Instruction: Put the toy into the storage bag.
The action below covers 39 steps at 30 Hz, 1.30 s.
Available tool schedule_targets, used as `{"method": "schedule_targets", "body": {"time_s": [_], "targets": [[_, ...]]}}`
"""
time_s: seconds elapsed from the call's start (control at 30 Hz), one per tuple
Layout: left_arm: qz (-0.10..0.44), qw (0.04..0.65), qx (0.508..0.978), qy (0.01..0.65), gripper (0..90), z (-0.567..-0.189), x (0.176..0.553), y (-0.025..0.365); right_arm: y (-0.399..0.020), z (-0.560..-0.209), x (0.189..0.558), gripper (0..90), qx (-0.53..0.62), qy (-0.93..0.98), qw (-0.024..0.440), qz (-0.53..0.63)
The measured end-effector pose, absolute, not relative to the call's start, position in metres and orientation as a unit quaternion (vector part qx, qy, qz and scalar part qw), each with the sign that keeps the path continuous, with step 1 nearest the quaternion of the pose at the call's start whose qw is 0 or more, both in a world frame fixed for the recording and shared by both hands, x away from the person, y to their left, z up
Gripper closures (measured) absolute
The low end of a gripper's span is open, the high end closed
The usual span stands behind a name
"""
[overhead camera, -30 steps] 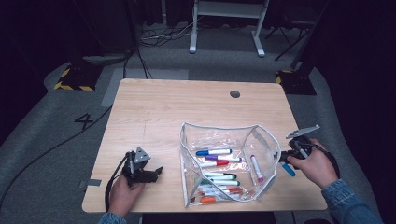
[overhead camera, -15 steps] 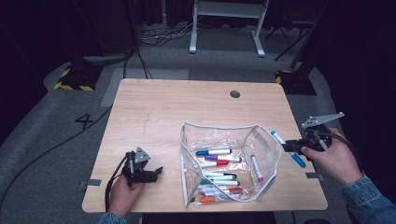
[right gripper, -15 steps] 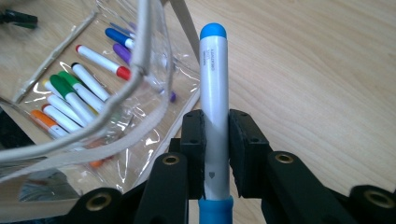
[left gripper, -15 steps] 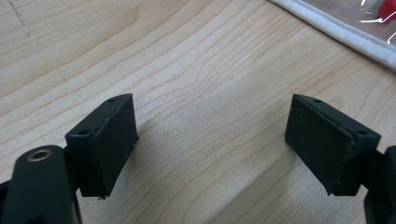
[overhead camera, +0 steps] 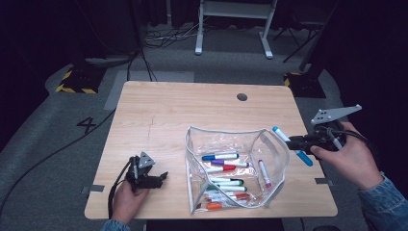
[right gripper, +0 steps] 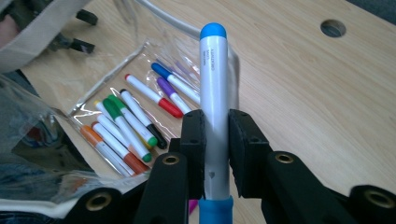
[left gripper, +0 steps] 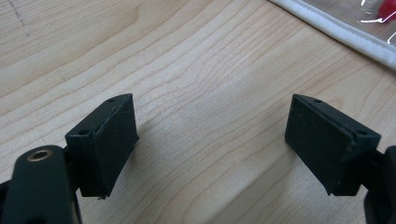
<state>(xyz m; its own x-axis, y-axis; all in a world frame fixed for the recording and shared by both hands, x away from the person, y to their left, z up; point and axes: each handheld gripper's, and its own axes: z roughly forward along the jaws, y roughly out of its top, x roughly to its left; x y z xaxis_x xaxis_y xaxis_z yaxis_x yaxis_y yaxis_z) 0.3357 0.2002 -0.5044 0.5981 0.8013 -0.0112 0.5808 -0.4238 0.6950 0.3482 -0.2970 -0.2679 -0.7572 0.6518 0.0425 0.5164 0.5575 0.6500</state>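
Lifted off the counter point(overhead camera: 192, 110) since a second ago, the right tool point(overhead camera: 294, 142) now hangs above the counter's right edge, clenched on a blue-capped marker point(overhead camera: 292, 145); earlier it sat low beside the clear pouch point(overhead camera: 235, 166), and the marker has come up with it; the left tool point(overhead camera: 161, 177) has not shifted in that time. Seen from the right gripper view, the marker point(right gripper: 214, 107) runs straight up between the two black pads point(right gripper: 194, 154), its white barrel pinched on both sides, one blue end above and the other below the grip; behind it the pouch point(right gripper: 98, 84) lies open on the wood with red, green, orange, purple and blue markers point(right gripper: 126, 130) inside. From the high view the held marker slants over the pouch's right rim, apart from the markers inside; the left tool rests low on the counter near its front left corner, just left of the pouch; its jaws stand wide apart over bare wood in the left gripper view, released, with a strip of the pouch's white edge point(left gripper: 336, 30) at the upper right.
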Motion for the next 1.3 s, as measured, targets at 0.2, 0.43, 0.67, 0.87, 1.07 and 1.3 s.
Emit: {"method": "schedule_targets", "body": {"time_s": [0.2, 0.43, 0.67, 0.87, 1.07, 1.3], "targets": [[0.163, 0.337, 0.828, 0.417, 17.1, -0.504, 0.336, 0.200, -0.266, -0.257, 0.345, 76.8, 0.291, 0.892, 0.097, 0.332], [0.163, 0.337, 0.828, 0.417, 17.1, -0.504, 0.336, 0.200, -0.232, -0.252, 0.342, 76.9, 0.243, 0.911, 0.096, 0.320], [0.163, 0.337, 0.828, 0.417, 17.1, -0.504, 0.336, 0.200, -0.203, -0.250, 0.340, 76.8, 0.209, 0.922, 0.079, 0.315], [0.163, 0.338, 0.827, 0.418, 17.1, -0.504, 0.336, 0.200, -0.180, -0.254, 0.339, 76.8, 0.184, 0.932, 0.063, 0.305], [0.163, 0.338, 0.827, 0.418, 17.2, -0.504, 0.336, 0.200, -0.161, -0.269, 0.340, 76.8, 0.172, 0.942, 0.044, 0.285], [0.163, 0.337, 0.828, 0.417, 17.1, -0.504, 0.336, 0.200, -0.145, -0.294, 0.344, 76.8, 0.168, 0.950, 0.018, 0.261]]}}
